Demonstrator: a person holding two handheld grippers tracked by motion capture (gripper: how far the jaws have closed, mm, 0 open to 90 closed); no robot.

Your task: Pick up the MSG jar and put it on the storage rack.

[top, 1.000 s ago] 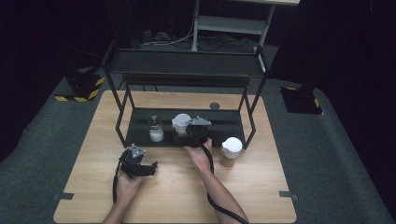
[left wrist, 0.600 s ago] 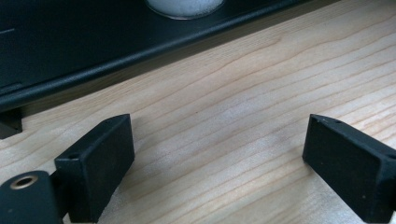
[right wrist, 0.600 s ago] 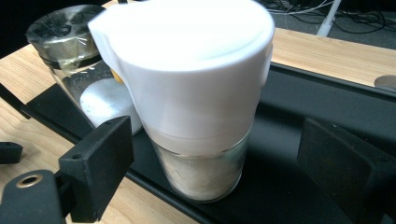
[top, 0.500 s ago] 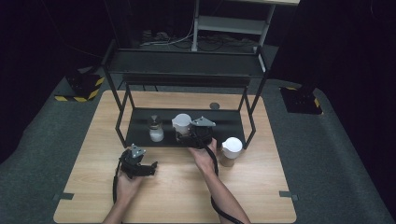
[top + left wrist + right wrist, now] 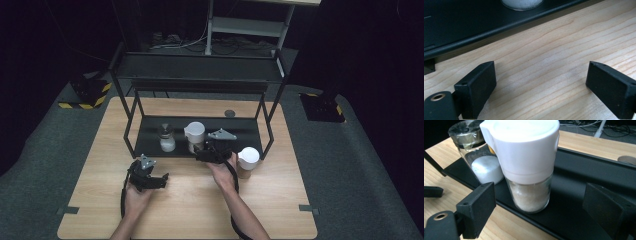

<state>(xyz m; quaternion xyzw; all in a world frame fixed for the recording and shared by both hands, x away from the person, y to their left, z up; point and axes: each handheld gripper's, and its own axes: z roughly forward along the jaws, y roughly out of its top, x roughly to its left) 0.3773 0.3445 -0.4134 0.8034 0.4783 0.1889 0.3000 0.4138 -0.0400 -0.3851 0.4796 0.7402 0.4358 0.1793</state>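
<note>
A: Where is the white-lidded jar (image 5: 527,167) from our right gripper (image 5: 539,212)?

B: Straight ahead of it, upright on the black shelf (image 5: 245,132), beside the foil-capped jar (image 5: 477,157). Its long axis stands vertical, between our wide jaws but untouched.

A: And our left gripper (image 5: 541,87)?

B: Wide too, holding nothing, over bare table (image 5: 564,50) in front of the shelf. The right hand is nearer the jar.

A: What differs from a second ago?

B: Our right gripper has edged toward the jar, jaws just closing slightly; the left has stayed put.

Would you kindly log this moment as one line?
right gripper: open, at white-lidded jar on rack shelf | left gripper: open over table
</note>
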